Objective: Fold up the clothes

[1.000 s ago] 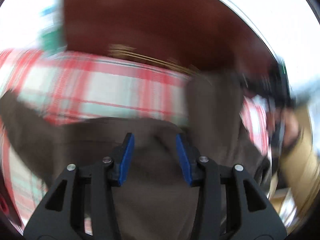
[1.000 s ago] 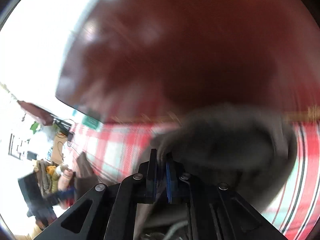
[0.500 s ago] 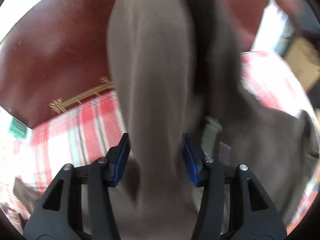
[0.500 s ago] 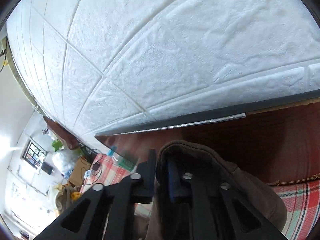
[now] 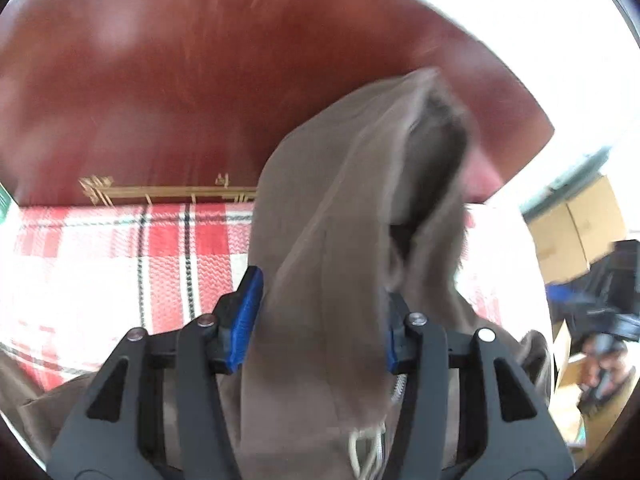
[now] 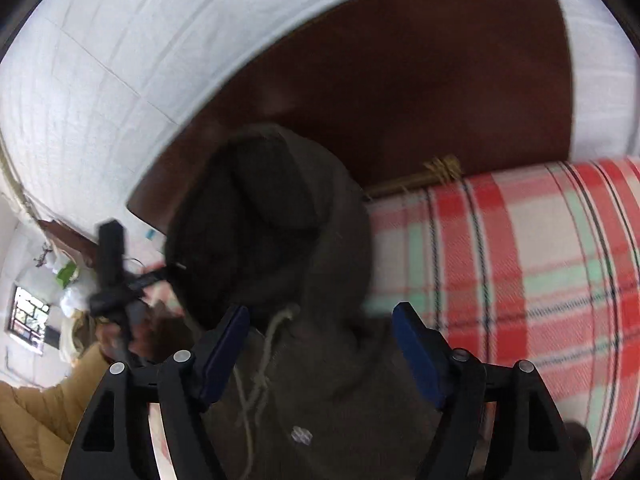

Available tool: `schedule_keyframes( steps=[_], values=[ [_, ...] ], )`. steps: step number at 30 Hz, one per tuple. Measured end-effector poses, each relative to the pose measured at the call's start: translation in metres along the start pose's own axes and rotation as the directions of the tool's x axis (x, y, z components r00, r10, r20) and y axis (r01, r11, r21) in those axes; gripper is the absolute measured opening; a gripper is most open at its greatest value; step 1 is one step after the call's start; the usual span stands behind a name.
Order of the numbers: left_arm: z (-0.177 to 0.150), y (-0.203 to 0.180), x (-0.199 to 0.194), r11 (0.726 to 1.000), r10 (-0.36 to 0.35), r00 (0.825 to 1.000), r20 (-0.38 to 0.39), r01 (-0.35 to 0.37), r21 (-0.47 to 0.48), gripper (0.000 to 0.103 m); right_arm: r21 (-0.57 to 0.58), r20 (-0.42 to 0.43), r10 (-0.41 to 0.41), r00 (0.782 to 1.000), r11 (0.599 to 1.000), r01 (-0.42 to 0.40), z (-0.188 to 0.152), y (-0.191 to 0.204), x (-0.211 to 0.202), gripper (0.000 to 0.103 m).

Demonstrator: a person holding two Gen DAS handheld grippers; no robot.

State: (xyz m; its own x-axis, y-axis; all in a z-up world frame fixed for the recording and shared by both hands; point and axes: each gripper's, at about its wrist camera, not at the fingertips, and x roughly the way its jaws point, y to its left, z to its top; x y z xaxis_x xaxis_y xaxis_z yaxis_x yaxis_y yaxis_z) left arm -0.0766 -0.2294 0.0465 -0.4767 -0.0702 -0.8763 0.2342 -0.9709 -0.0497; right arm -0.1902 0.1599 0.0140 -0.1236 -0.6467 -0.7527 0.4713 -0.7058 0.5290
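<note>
A brown hooded sweatshirt (image 5: 332,280) with a pale drawstring (image 5: 362,446) rises in a tall fold over the red, white and green plaid bed cover (image 5: 120,264). My left gripper (image 5: 318,316) is open, its blue pads either side of the fold. In the right wrist view the sweatshirt's hood (image 6: 276,232) bulges up between the open jaws of my right gripper (image 6: 324,344), with the drawstring (image 6: 260,364) hanging below. The left gripper (image 6: 116,272) shows blurred at the far left there.
A dark red-brown wooden headboard (image 5: 200,92) stands behind the bed, with a white tiled wall (image 6: 120,60) above. Cardboard boxes (image 5: 576,224) sit at the right. A window (image 6: 28,316) and clutter lie far left in the right wrist view.
My right gripper was shut on the sweatshirt and is now open with the hood between its jaws. It swung down from facing the wall. The fold has dropped lower in the left view.
</note>
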Motion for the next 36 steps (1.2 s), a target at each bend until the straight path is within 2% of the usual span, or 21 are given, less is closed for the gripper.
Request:
schedule_keyframes(
  steps=[2,4,5,8,10,11,12,14,15,16,18,20,22,25,26,28,29,30,31,33,36],
  values=[
    [-0.007,-0.005,-0.018,0.999,-0.023,1.000,0.020,0.022,0.033,0.053,0.040,-0.021,-0.013,1.000,0.999,0.014,-0.006,-0.012,0.011,0.076],
    [-0.014,-0.010,-0.035,0.997,-0.047,0.998,0.038,0.044,0.066,0.059,0.036,-0.008,0.014,1.000,0.999,-0.014,-0.001,-0.007,0.031,0.077],
    [-0.017,-0.012,-0.044,0.995,-0.059,0.997,0.047,0.055,0.083,0.067,0.031,-0.005,0.024,1.000,0.999,-0.023,0.006,-0.001,0.043,0.078],
    [-0.016,-0.023,-0.018,0.989,0.099,0.995,0.012,-0.100,0.108,0.069,-0.002,-0.037,0.059,0.998,0.998,-0.059,0.029,0.020,0.096,0.081],
    [-0.007,-0.025,0.005,0.983,0.157,0.987,-0.030,-0.153,0.100,0.069,-0.038,-0.050,0.028,0.998,0.999,-0.030,0.046,0.035,0.125,0.081],
    [-0.002,-0.025,0.018,0.980,0.181,0.982,-0.052,-0.175,0.095,0.066,-0.055,-0.061,0.012,0.998,0.998,-0.015,0.055,0.040,0.139,0.081],
    [0.004,-0.023,0.025,0.979,0.193,0.979,-0.063,-0.188,0.079,0.050,-0.056,-0.066,0.003,0.998,0.998,-0.007,0.062,0.042,0.149,0.081],
    [0.019,-0.018,0.036,0.977,0.210,0.975,-0.072,-0.207,0.042,0.032,-0.077,-0.063,-0.004,0.998,0.997,-0.001,0.076,0.047,0.166,0.078],
    [0.028,-0.014,0.040,0.977,0.215,0.974,-0.073,-0.215,0.009,0.026,-0.091,-0.060,-0.022,0.998,0.996,0.016,0.081,0.048,0.172,0.068],
    [0.037,-0.009,0.043,0.975,0.218,0.973,-0.073,-0.221,-0.030,0.024,-0.098,-0.065,-0.039,0.997,0.995,0.032,0.086,0.048,0.176,0.041],
    [0.053,-0.001,0.038,0.968,0.234,0.972,-0.030,-0.236,-0.086,0.018,-0.057,-0.086,-0.053,0.995,0.997,0.049,0.095,0.044,0.180,0.010],
    [0.067,0.005,0.029,0.962,0.247,0.969,0.019,-0.242,-0.128,0.018,-0.091,-0.025,-0.037,0.999,0.995,0.035,0.101,0.053,0.163,0.007],
    [0.074,0.008,0.012,0.966,0.218,0.973,0.081,-0.203,-0.158,0.018,-0.136,0.063,0.005,0.998,0.991,0.003,0.104,0.065,0.139,0.005],
    [0.076,0.004,-0.007,0.968,0.225,0.956,0.189,-0.197,-0.153,0.018,-0.197,0.185,0.067,0.980,0.980,-0.030,0.104,0.081,0.105,0.005],
    [0.076,0.001,-0.004,0.965,0.250,0.949,0.193,-0.227,-0.134,0.019,-0.206,0.182,0.053,0.982,0.978,-0.015,0.103,0.083,0.108,0.006],
    [0.073,-0.004,0.022,0.953,0.302,0.946,0.117,-0.295,-0.073,0.019,-0.162,0.124,0.003,0.992,0.987,0.018,0.103,0.074,0.127,0.014],
    [0.071,-0.006,0.035,0.951,0.310,0.948,0.077,-0.307,-0.045,0.019,-0.110,0.056,0.012,0.998,0.994,-0.006,0.101,0.064,0.141,0.020],
    [0.067,-0.008,0.047,0.943,0.333,0.941,0.051,-0.333,-0.012,0.019,-0.059,0.026,-0.011,1.000,0.998,0.013,0.097,0.055,0.145,0.033],
    [0.063,-0.009,0.052,0.934,0.357,0.933,0.047,-0.357,0.009,0.019,-0.010,0.003,-0.040,0.999,0.999,0.040,0.093,0.046,0.149,0.042],
    [0.057,-0.009,0.055,0.919,0.392,0.919,0.045,-0.393,0.019,0.022,0.037,0.038,0.001,0.999,0.999,-0.002,0.077,0.033,0.129,0.046],
    [0.049,0.002,0.027,0.939,0.342,0.938,0.049,-0.339,-0.058,0.023,0.103,0.122,0.099,0.988,0.988,-0.112,0.040,0.009,0.075,0.058]
  ],
)
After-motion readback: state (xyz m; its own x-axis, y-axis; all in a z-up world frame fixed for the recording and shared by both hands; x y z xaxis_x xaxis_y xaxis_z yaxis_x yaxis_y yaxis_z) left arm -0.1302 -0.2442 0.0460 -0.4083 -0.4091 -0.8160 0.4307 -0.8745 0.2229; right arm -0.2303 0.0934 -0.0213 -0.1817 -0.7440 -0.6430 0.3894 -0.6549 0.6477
